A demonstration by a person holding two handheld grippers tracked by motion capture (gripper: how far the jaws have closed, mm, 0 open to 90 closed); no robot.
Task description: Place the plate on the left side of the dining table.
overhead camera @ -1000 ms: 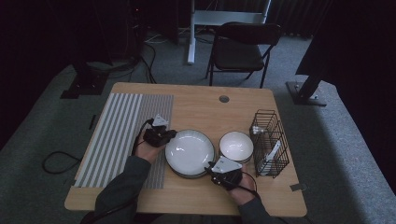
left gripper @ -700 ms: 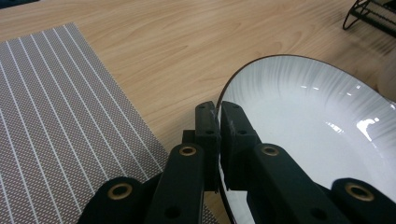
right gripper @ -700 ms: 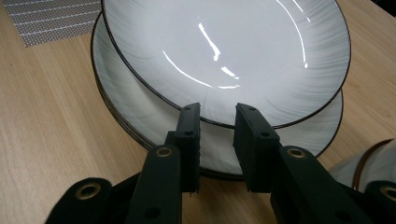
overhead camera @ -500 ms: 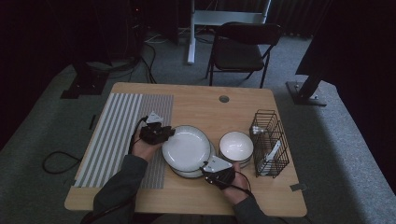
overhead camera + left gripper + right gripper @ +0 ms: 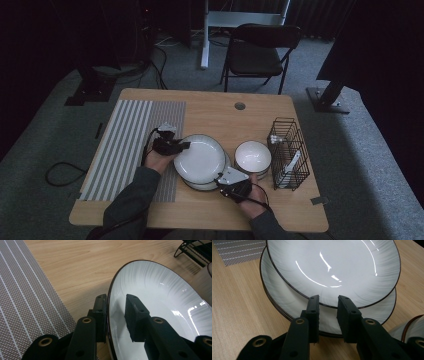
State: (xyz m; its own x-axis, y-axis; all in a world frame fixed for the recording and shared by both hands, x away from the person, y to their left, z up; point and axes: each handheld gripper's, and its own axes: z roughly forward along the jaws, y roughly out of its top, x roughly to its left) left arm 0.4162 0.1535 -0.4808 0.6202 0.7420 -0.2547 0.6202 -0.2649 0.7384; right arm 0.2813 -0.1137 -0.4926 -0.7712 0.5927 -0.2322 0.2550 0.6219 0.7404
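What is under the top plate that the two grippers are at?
Under the top plate lies a stack of similar plates; at least two rims show. The centres of the lower plates are covered, so anything lying there cannot be seen.

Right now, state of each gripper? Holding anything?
Left gripper: jaws straddle the rim of the top plate; they have just been closing, and a gap shows at one pad, so no firm grip yet.
Right gripper: open, jaws at the top plate's near edge, holding nothing.
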